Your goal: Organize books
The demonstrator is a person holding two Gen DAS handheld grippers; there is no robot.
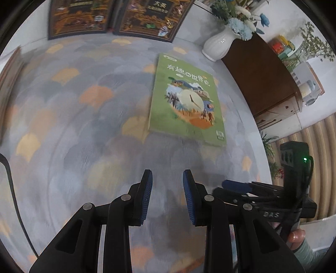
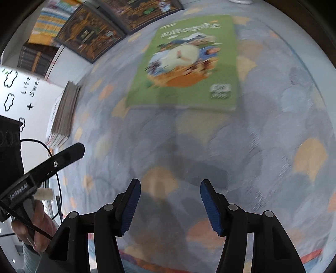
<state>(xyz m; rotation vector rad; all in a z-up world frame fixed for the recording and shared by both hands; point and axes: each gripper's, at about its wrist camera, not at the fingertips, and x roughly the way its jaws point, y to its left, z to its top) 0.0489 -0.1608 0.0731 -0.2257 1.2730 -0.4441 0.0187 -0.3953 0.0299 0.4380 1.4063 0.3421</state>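
Note:
A green picture book [image 1: 187,100] [image 2: 184,63] lies flat on the patterned cloth, ahead of both grippers and apart from them. Two dark ornate books [image 1: 79,19] [image 2: 90,35] lie side by side at the far edge. A stack of books [image 2: 64,113] rests at the left in the right wrist view. My left gripper [image 1: 167,176] hovers over bare cloth, open with a narrow gap and nothing between the pads. My right gripper [image 2: 170,183] is open wider, also with nothing in it. Each gripper shows from the side in the other's view, held by a hand [image 1: 296,237] [image 2: 40,222].
A white vase [image 1: 220,44] of blue flowers stands at the far right beside a brown cabinet [image 1: 262,77]. A white box [image 2: 21,92] with black lettering sits behind the stack. A black cable [image 2: 56,178] trails along the left edge.

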